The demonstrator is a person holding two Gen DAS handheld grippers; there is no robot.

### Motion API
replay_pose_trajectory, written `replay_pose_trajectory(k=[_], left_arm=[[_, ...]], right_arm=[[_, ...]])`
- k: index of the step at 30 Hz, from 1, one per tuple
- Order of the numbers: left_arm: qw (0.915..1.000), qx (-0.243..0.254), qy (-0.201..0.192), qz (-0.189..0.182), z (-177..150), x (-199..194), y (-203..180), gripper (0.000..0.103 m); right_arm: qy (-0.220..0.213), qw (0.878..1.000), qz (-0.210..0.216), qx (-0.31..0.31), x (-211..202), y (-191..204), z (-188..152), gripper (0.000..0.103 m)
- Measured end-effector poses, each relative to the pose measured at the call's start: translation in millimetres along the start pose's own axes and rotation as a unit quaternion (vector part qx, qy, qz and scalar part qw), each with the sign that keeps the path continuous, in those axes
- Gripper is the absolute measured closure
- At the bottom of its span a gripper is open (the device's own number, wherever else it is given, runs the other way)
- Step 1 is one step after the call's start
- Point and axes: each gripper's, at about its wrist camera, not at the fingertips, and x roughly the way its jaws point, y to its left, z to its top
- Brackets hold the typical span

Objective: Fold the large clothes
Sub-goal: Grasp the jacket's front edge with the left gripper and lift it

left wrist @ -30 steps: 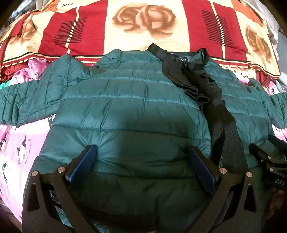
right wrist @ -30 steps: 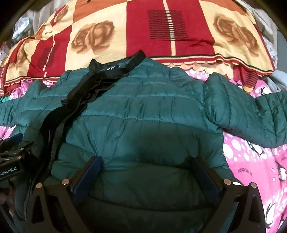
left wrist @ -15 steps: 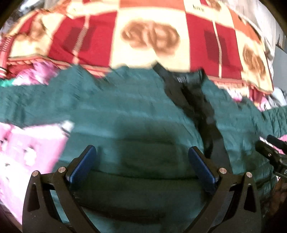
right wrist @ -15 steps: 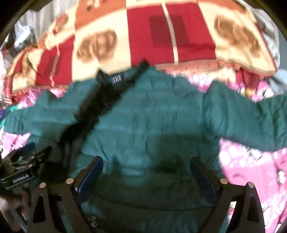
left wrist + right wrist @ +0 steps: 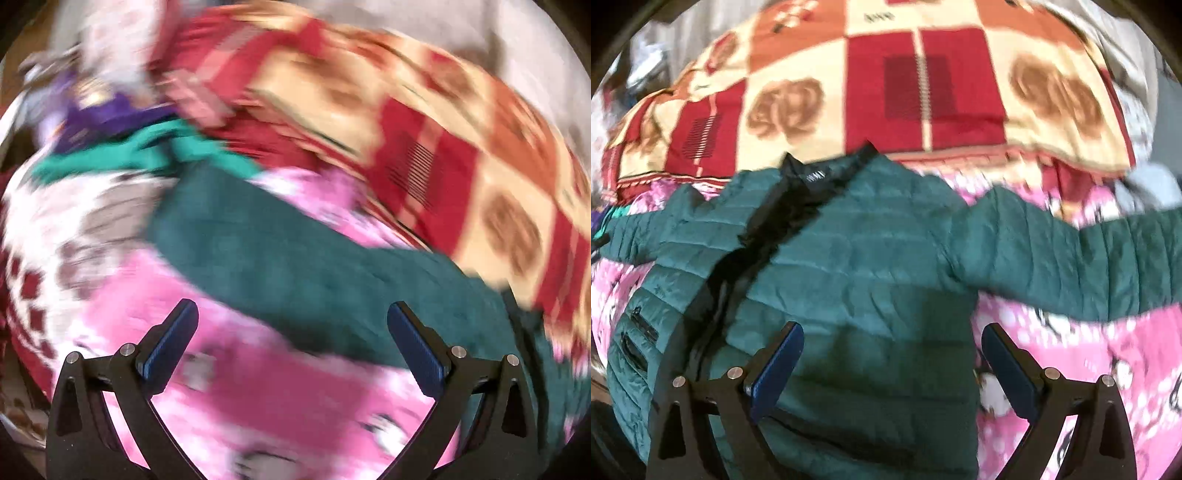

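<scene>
Beside the jacket [image 5: 857, 266], both sleeves [image 5: 295, 273] should be gripped near the cuffs and folded inward, since the left gripper [image 5: 291, 339] and right gripper [image 5: 892, 354] are held with jaws apart.

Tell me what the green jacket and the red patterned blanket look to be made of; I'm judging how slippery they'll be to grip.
The green jacket looks like thin synthetic shell, probably nylon or polyester, over padding: stitched horizontal puffs and a faint sheen. Likely slick. Its collar lining is black, matte fabric. The red patterned blanket looks soft and matte, perhaps fleece or plush; blur hides its pile.
</scene>
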Motion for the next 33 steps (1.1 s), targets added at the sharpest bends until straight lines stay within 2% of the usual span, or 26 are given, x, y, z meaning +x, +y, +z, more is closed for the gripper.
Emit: replay_pose_trajectory(k=[3,5,10,13,17,18,19,20,22,25,27,30,33], left_arm=[[0.9971,-0.076,0.000,-0.007,0.4,13.8,49.1,0.001],[0.9958,-0.091,-0.001,-0.004,-0.2,22.7,58.8,0.001],[0.9970,-0.077,-0.006,0.003,20.1,47.2,55.9,0.001],[0.9960,-0.090,-0.003,0.001,35.2,60.4,62.5,0.001],[0.9962,-0.083,0.013,0.024,50.2,73.3,58.1,0.002],[0.9961,-0.077,0.019,0.037,53.0,74.6,55.1,0.010],[0.9957,-0.075,0.023,0.049,53.7,74.3,53.3,0.042],[0.9940,-0.079,0.041,0.064,54.6,76.9,53.2,0.069],[0.9925,-0.083,0.052,0.072,54.3,74.9,53.3,0.080],[0.9944,-0.067,0.031,0.075,60.0,53.0,43.1,0.083],[0.9942,-0.071,0.001,0.080,71.6,29.5,39.7,0.083],[0.9892,-0.090,-0.052,0.104,97.1,-14.0,38.3,0.083],[0.9882,-0.069,-0.065,0.120,107.5,-37.6,21.0,0.083]], right_arm=[[0.005,1.000,-0.006,0.002,1.5,-4.7,-1.3,0.006],[0.010,1.000,-0.008,-0.005,3.6,-3.1,-1.9,0.006],[0.024,1.000,-0.008,-0.017,11.6,3.0,-1.6,0.006],[0.032,0.999,-0.014,-0.024,16.8,4.0,-1.8,0.006],[0.035,0.999,-0.019,-0.019,20.4,0.5,-0.2,0.006],[0.035,0.999,-0.020,-0.018,20.9,-0.1,0.2,0.006],[0.036,0.999,-0.020,-0.017,21.4,-0.7,0.7,0.006],[0.035,0.999,-0.021,-0.016,21.5,-0.6,1.1,0.006],[0.033,0.999,-0.021,-0.015,20.7,-0.8,2.0,0.006],[0.027,0.999,-0.020,-0.010,17.1,-2.7,2.6,0.006],[0.023,0.999,-0.022,-0.007,14.5,-5.4,2.6,0.007],[0.020,1.000,-0.021,0.006,10.9,-13.3,0.6,0.006],[0.014,0.999,-0.012,0.026,3.0,-25.2,-2.4,0.006]])
